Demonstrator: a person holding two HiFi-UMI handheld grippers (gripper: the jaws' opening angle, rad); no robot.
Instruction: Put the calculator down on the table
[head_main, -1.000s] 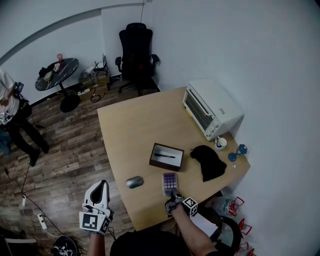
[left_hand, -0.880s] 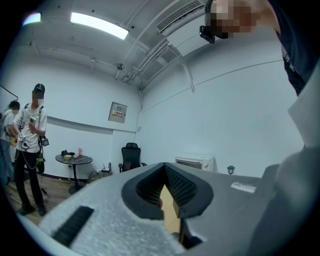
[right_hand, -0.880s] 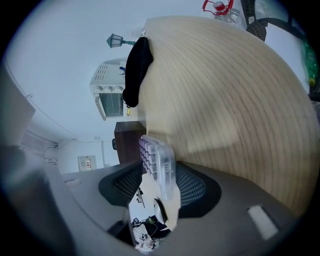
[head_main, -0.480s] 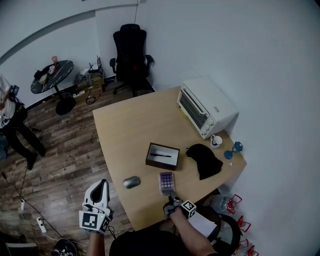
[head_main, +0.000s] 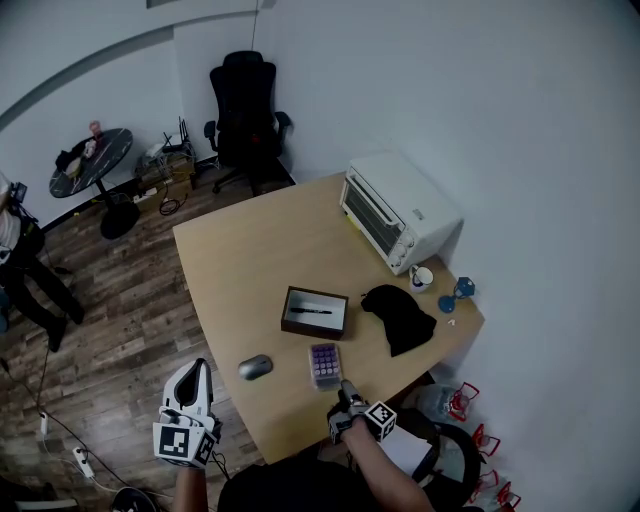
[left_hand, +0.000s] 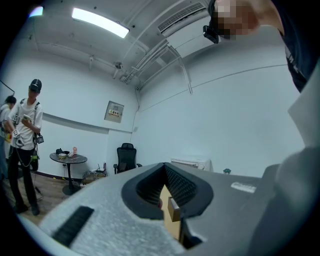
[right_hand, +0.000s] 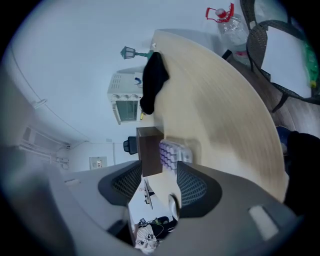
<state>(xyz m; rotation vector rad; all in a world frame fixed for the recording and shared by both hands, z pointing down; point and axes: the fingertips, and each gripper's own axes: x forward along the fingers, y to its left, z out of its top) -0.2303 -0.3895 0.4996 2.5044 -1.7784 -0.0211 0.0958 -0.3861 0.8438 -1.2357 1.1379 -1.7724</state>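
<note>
Calculator (head_main: 324, 365): purple keys up, lying flat on the counter (head_main: 250, 260) just ahead of the right claw (head_main: 346, 392); judged already set down as the task asks. Right claw: jaws wide apart, having just been opening, with nothing between them and the calculator clear of both pads, so it appears to rest on its own. Left claw (head_main: 197, 372): jaws together on nothing, held level off the counter's near edge above the floor (head_main: 120, 300), seemingly idle and kept out of the way. Beyond the calculator from the right claw: open dark box (head_main: 310, 332) holding a pen (head_main: 312, 309). Left of that claw: grey mouse (head_main: 255, 367). Ahead and to its right: black cloth (head_main: 398, 318), mug (head_main: 420, 277), then a white toaster oven (head_main: 400, 212) near the wall. Surface: pale wood-look counter with a curved near edge, largely bare. Room: white walls (head_main: 500, 150), plank floor, black office chair (head_main: 245, 110), small round table (head_main: 105, 155), and a person (head_main: 20, 270) standing far beyond the left claw.
</note>
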